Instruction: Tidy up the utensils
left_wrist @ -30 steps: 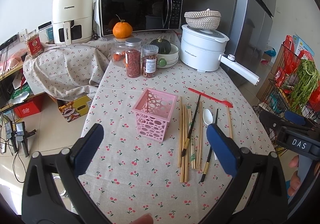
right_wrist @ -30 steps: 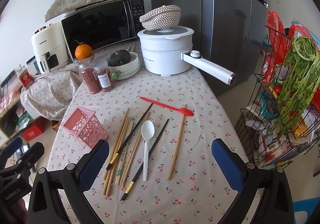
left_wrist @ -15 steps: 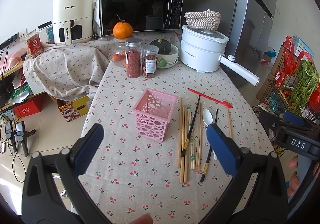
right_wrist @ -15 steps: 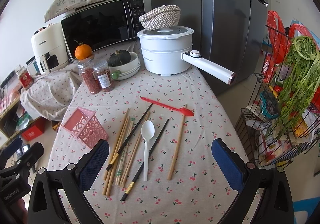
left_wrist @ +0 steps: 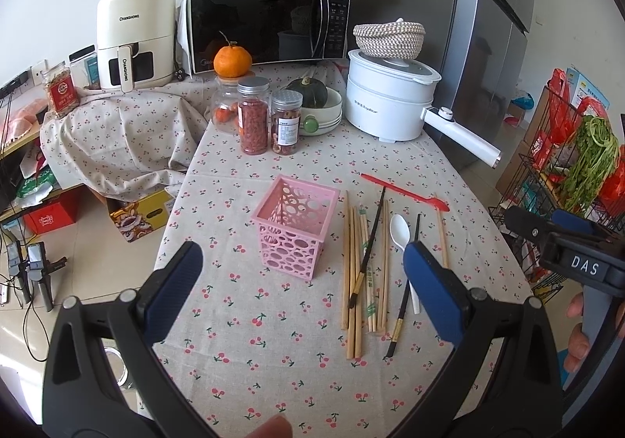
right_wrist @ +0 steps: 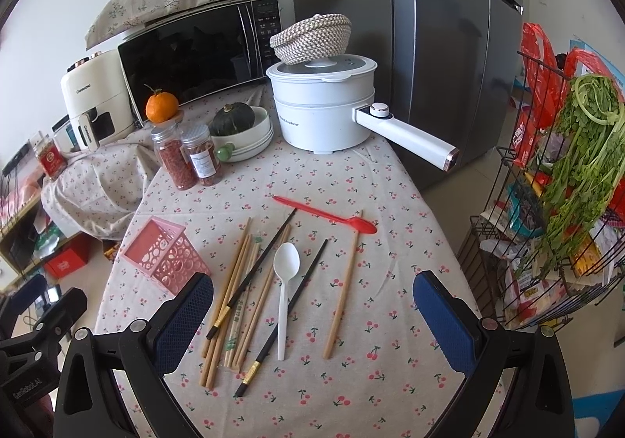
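- Currently both the left gripper [left_wrist: 300, 283] and right gripper [right_wrist: 312, 315] hover wide open, empty, over the table's near edge.
- Perforated pink plastic basket [left_wrist: 293, 225] stands upright just left of loose wooden chopsticks [left_wrist: 353, 270], black chopsticks [right_wrist: 253, 274], white spoon [right_wrist: 284, 282], red spoon [right_wrist: 328, 214].
- Bare cherry-print tablecloth [left_wrist: 250, 324] lies in front.

Colours on the cherry-print tablecloth [left_wrist: 273, 360]

Beside the pink perforated basket [left_wrist: 295, 229]: tan wooden chopsticks [left_wrist: 351, 274], black chopsticks [right_wrist: 269, 254] with gold bands, a white spoon [right_wrist: 285, 274], a red spoon [right_wrist: 332, 217]. Beyond the basket, a white pot [right_wrist: 324, 114] is showing under a beige-and-white woven bowl [right_wrist: 310, 38].
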The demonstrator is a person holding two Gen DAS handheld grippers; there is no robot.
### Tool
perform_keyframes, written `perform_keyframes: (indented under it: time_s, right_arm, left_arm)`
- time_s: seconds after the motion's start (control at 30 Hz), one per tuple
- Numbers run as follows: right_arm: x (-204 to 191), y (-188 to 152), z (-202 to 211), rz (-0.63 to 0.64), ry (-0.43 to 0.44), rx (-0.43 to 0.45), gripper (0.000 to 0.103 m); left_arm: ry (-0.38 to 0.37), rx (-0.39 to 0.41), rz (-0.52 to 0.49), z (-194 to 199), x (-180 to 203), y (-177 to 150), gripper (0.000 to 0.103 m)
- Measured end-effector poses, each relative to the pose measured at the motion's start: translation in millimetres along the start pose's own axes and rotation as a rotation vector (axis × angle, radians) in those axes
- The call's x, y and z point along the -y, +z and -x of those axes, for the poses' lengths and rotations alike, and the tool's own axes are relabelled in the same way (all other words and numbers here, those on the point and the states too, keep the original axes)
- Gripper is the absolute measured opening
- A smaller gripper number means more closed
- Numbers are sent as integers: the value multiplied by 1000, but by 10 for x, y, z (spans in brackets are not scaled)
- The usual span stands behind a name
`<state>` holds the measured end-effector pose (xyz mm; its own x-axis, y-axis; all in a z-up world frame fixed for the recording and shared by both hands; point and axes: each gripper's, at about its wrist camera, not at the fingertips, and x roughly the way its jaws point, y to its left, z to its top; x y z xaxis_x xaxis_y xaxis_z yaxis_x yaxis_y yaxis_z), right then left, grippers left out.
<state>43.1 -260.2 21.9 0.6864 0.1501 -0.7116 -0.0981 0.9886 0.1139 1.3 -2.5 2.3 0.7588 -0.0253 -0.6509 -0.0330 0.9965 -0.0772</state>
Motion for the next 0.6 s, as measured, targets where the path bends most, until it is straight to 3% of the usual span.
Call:
perform_keyframes:
  time_s: [0.17, 0.37, 0.47, 0.6]
  right_arm:
    - [115, 85, -52, -23, 28, -19, 103]
    - [328, 217, -244, -65, 74, -74, 103]
    - [526, 264, -409, -127, 114, -117, 102]
    - [793, 273, -645, -228, 168, -187, 85]
  left_arm:
    - [-49, -14, -19, -14, 47, 105, 102]
    - [-122, -139, -101, -331, 242, 313, 102]
    - [-175, -228, -139, -576, 433, 427, 93]
    - [-204, -336, -195, -987, 764, 564, 77]
